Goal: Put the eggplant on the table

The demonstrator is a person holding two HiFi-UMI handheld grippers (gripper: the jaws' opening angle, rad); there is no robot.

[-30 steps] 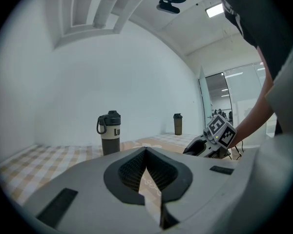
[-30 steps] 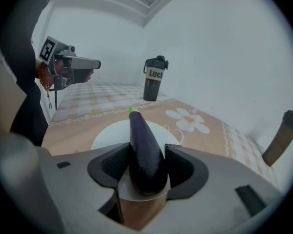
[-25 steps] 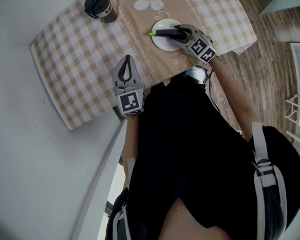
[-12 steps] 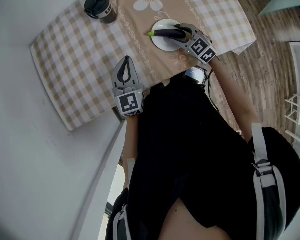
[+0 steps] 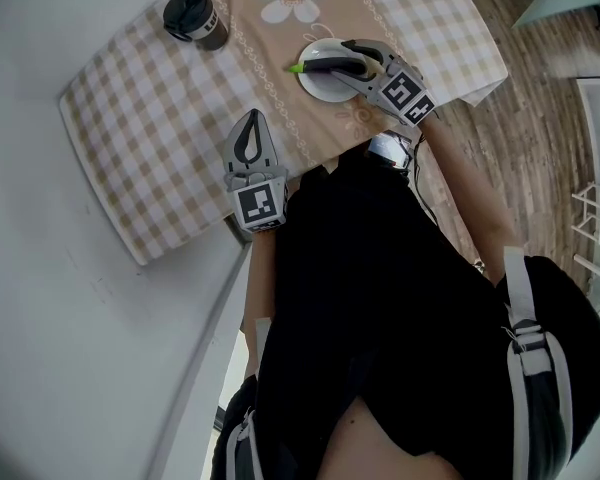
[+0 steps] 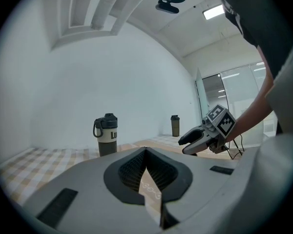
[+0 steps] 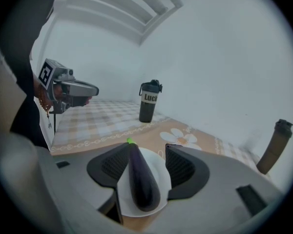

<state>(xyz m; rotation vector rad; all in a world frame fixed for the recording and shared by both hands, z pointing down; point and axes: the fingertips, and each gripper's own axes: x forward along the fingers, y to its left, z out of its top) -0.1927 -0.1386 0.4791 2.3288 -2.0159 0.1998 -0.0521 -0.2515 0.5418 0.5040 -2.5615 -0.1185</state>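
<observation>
Purple eggplant [image 7: 139,179] lies on the plate [image 5: 318,86] near the front edge of the bench [image 5: 170,118], inside the spread right claw [image 7: 146,150]. I'd pinch it mid-body, lift clear, set it beside the plate. The left claw [image 6: 145,152] is pressed together, empty.

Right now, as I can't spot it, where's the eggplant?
Head view, table's right side: the eggplant lies on the white plate, between the right tool's parted jaws.

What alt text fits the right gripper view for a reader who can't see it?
The open fingers of the right gripper straddle a dark purple eggplant lying on a white plate, close against one finger with a gap at the other. Behind, a dark bottle stands on the checked tablecloth.
</observation>
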